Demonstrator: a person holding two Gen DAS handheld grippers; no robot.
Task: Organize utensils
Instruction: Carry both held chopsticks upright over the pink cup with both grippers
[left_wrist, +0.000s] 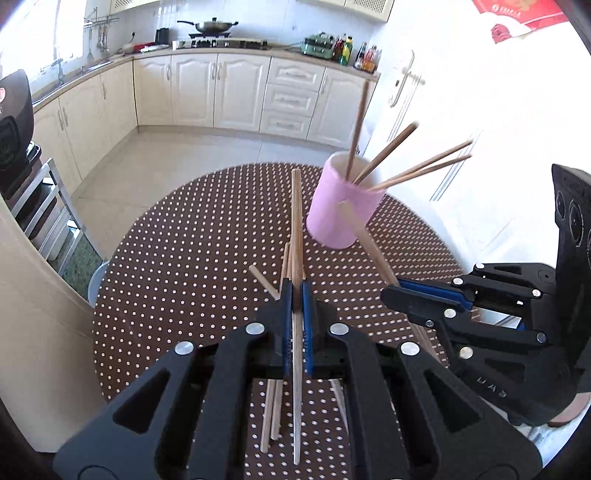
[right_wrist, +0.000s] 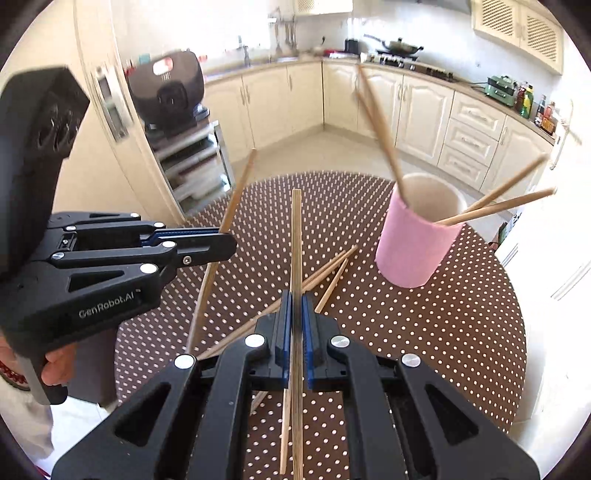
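Note:
A pink cup (left_wrist: 341, 212) (right_wrist: 415, 243) stands on the round brown dotted table (left_wrist: 184, 258) (right_wrist: 443, 332) with several wooden chopsticks leaning in it. My left gripper (left_wrist: 296, 291) (right_wrist: 221, 242) is shut on one chopstick (left_wrist: 296, 214) (right_wrist: 236, 192), held above the table left of the cup. My right gripper (right_wrist: 296, 299) (left_wrist: 391, 290) is shut on another chopstick (right_wrist: 296, 236) (left_wrist: 364, 232), whose tip points at the cup's side. Loose chopsticks (right_wrist: 328, 271) (left_wrist: 271, 413) lie on the table under both grippers.
Cream kitchen cabinets (left_wrist: 240, 92) and a counter with a wok run along the back. A black appliance (right_wrist: 168, 88) sits on a metal rack left of the table. A white door (left_wrist: 480, 147) is close on the right.

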